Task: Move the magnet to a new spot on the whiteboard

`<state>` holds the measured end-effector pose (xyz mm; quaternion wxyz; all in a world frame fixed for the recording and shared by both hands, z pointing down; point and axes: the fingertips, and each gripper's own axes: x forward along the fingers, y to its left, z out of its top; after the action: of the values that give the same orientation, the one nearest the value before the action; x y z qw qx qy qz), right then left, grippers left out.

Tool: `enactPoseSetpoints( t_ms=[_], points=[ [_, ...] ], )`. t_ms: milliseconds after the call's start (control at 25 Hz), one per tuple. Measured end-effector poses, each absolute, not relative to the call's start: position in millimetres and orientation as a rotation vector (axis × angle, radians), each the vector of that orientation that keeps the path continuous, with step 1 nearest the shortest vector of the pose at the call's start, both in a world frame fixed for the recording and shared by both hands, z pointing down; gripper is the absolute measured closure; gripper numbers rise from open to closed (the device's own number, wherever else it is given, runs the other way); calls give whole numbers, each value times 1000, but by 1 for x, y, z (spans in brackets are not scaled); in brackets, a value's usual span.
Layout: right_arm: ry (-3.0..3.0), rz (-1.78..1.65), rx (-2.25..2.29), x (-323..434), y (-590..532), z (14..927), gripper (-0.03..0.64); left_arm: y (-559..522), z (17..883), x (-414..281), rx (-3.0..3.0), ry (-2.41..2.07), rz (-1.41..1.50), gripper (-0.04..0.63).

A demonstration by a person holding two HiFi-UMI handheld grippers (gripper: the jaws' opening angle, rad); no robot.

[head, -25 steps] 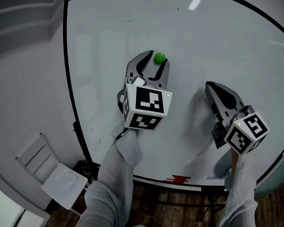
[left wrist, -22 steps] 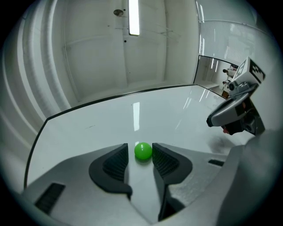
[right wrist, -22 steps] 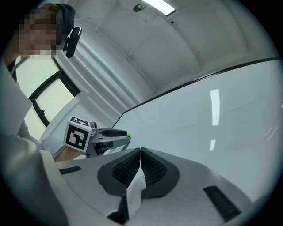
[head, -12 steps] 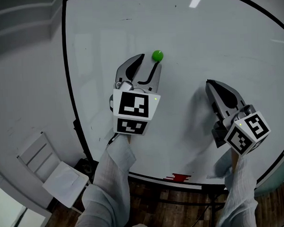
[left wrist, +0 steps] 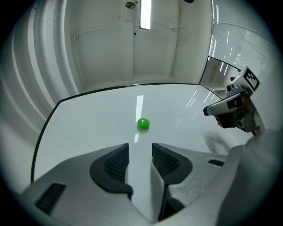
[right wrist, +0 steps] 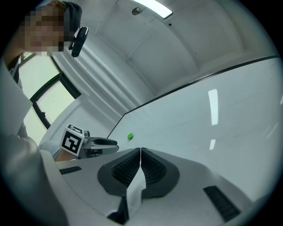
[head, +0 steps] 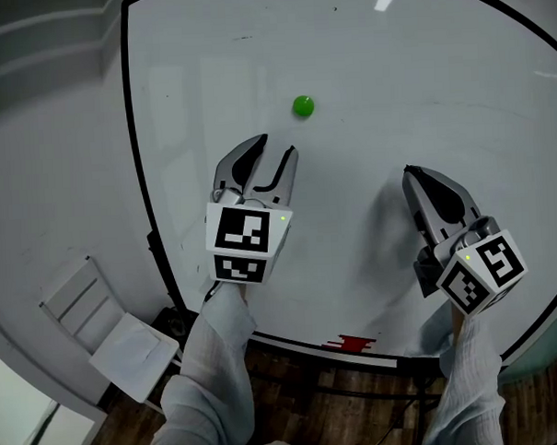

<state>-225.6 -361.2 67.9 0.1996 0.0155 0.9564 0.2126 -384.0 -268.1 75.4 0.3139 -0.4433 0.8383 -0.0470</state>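
Green magnet point(head: 302, 105) on cropped whiteboard point(head: 439, 90), left tool point(head: 275, 146) parted, empty, right tool point(head: 412, 175) closed

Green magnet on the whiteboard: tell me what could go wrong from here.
1. The magnet sits alone on the whiteboard, clear of the open left tongs. It is small and round, so a grasp could slip and skid it sideways.
2. The shut right tongs hang close to the whiteboard. If they drift in, their tips might scrape it.
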Motion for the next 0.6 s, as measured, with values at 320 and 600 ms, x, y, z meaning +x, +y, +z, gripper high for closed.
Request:
enactPoseSetpoints(
  t_ms=[320,600],
  points=[
    [2704,634,21,-201,-374,97,588,-259,108,-368,-1183,2283,-103,431],
    [2752,547,31,-186,-391,125,589,-256,146,-351,-1210,2355,-107,446]
  ],
)
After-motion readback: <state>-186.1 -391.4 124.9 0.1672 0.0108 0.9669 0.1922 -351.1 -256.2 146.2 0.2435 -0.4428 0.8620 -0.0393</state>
